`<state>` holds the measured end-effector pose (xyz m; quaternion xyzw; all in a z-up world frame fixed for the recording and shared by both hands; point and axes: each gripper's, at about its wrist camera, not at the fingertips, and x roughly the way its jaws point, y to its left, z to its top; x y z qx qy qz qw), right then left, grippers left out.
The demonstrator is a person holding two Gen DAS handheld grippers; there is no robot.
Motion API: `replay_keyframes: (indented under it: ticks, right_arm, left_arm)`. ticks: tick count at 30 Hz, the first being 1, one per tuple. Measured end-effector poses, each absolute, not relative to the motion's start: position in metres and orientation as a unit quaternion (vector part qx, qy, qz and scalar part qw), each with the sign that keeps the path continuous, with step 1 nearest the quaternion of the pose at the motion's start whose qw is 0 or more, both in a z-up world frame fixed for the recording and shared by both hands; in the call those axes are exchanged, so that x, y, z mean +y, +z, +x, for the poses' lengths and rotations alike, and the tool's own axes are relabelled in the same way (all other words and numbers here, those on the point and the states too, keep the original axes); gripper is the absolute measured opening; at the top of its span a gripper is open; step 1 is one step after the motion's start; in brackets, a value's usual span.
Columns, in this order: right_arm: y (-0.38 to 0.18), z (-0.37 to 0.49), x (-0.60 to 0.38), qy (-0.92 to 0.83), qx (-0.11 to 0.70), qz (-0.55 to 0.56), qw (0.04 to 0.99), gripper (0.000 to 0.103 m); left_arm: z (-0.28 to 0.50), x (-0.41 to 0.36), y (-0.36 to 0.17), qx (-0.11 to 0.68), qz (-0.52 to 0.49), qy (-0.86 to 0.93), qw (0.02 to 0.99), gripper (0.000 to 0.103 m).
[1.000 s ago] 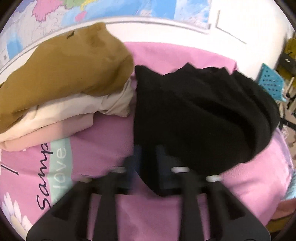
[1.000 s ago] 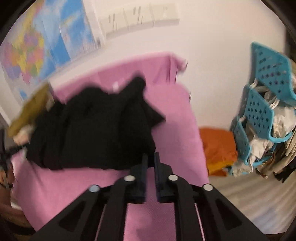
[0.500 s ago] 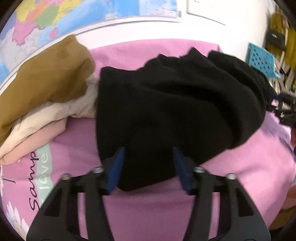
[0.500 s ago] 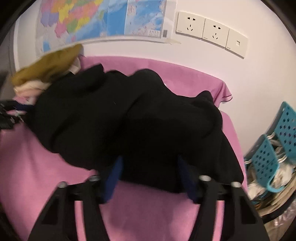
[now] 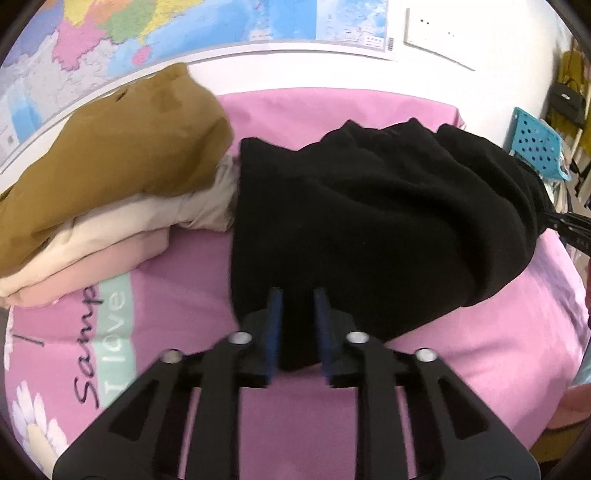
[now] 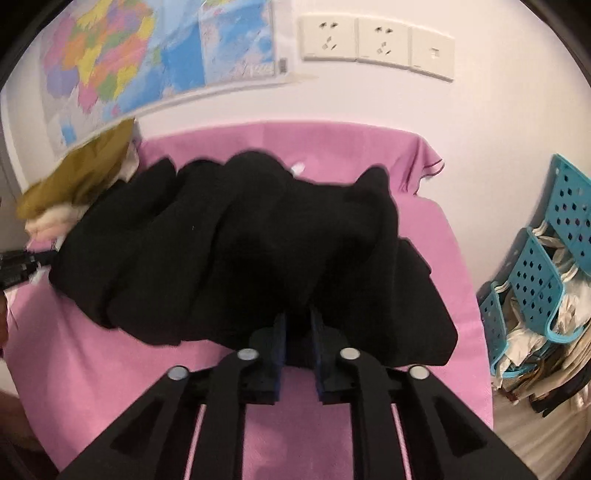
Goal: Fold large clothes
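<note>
- Across the middle of both wrist views, your black garment [image 5: 369, 221] lies bunched on the pink bedsheet [image 5: 480, 350].
- Left gripper [image 5: 297, 325] and right gripper [image 6: 297, 332] are both closing, cloth between their jaws.
- Judged: you're pinching the near hem; next, lift and spread it flat.

On the pink sheet [image 5: 207, 258] we read cursive "Sam", cut off below, and beside it "I love" in white on a pale green band [image 5: 114, 325]. The print on the wall map [image 5: 221, 22] is too small for us to read.
</note>
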<state>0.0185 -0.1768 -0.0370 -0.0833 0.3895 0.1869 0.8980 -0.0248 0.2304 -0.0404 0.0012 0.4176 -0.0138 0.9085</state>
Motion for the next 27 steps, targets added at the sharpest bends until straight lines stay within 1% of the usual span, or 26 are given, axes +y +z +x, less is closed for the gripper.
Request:
replay_keyframes:
  ticks: [1, 2, 3, 4, 5, 9, 12, 13, 14, 15, 16, 18, 19, 20, 21, 22, 23, 24, 27]
  right_arm:
    - [-0.03, 0.012, -0.176, 0.188, 0.376, -0.082, 0.904, 0.025]
    - [-0.023, 0.005, -0.175, 0.199, 0.364, -0.074, 0.907, 0.041]
    - [-0.014, -0.002, -0.174, 0.214, 0.348, -0.062, 0.911, 0.046]
    - [-0.001, -0.01, -0.169, 0.24, 0.328, -0.055, 0.912, 0.047]
    - [0.005, -0.016, -0.165, 0.262, 0.321, -0.055, 0.909, 0.048]
    - [0.008, -0.022, -0.109, 0.363, 0.329, -0.069, 0.869, 0.048]
    - [-0.003, -0.015, -0.067, 0.388, 0.34, -0.103, 0.851, 0.048]
    - [-0.007, -0.012, -0.057, 0.394, 0.345, -0.104, 0.846, 0.048]
    - [-0.011, -0.006, -0.045, 0.398, 0.352, -0.101, 0.841, 0.048]
    - [-0.015, 0.0, -0.033, 0.404, 0.357, -0.1, 0.836, 0.051]
    - [-0.017, 0.003, -0.023, 0.408, 0.355, -0.104, 0.835, 0.057]
    - [-0.02, 0.013, -0.01, 0.404, 0.358, -0.106, 0.835, 0.057]
    - [-0.023, 0.021, -0.006, 0.411, 0.374, -0.09, 0.826, 0.046]
    - [-0.025, 0.029, -0.009, 0.41, 0.383, -0.082, 0.824, 0.019]
    - [-0.027, 0.035, -0.007, 0.405, 0.391, -0.08, 0.823, 0.009]
    - [-0.029, 0.039, -0.007, 0.408, 0.397, -0.073, 0.819, 0.006]
    - [-0.029, 0.042, -0.009, 0.408, 0.398, -0.066, 0.819, 0.004]
    - [-0.024, 0.048, -0.012, 0.406, 0.399, -0.044, 0.821, 0.004]
    - [0.0, 0.048, -0.016, 0.4, 0.353, -0.031, 0.845, 0.002]
  left_arm:
    - [-0.028, 0.233, -0.04, 0.418, -0.003, -0.022, 0.908, 0.028]
    - [-0.031, 0.234, -0.039, 0.415, -0.004, -0.025, 0.91, 0.03]
    - [-0.034, 0.235, -0.039, 0.411, -0.003, -0.022, 0.911, 0.033]
    - [-0.035, 0.236, -0.04, 0.411, -0.004, -0.025, 0.911, 0.041]
    - [-0.035, 0.236, -0.042, 0.412, -0.004, -0.025, 0.911, 0.044]
    - [-0.031, 0.232, -0.045, 0.411, -0.006, -0.031, 0.911, 0.043]
    - [-0.025, 0.226, -0.044, 0.408, -0.009, -0.042, 0.912, 0.046]
    - [-0.023, 0.223, -0.042, 0.404, -0.006, -0.046, 0.913, 0.052]
    - [-0.022, 0.221, -0.04, 0.401, -0.005, -0.047, 0.915, 0.057]
    - [-0.02, 0.219, -0.038, 0.398, -0.003, -0.05, 0.916, 0.057]
    - [-0.018, 0.216, -0.035, 0.394, -0.002, -0.056, 0.918, 0.057]
    - [-0.014, 0.213, -0.033, 0.389, 0.0, -0.058, 0.919, 0.06]
    - [-0.011, 0.213, -0.032, 0.388, 0.0, -0.058, 0.92, 0.063]
    - [-0.009, 0.213, -0.031, 0.388, -0.001, -0.058, 0.92, 0.063]
    - [-0.006, 0.214, -0.031, 0.39, -0.004, -0.059, 0.919, 0.063]
    - [-0.004, 0.215, -0.032, 0.392, -0.007, -0.06, 0.918, 0.064]
    - [-0.001, 0.217, -0.032, 0.395, -0.01, -0.061, 0.917, 0.071]
    - [0.002, 0.219, -0.032, 0.398, -0.015, -0.061, 0.915, 0.074]
    - [0.005, 0.222, -0.027, 0.393, -0.027, -0.074, 0.916, 0.076]
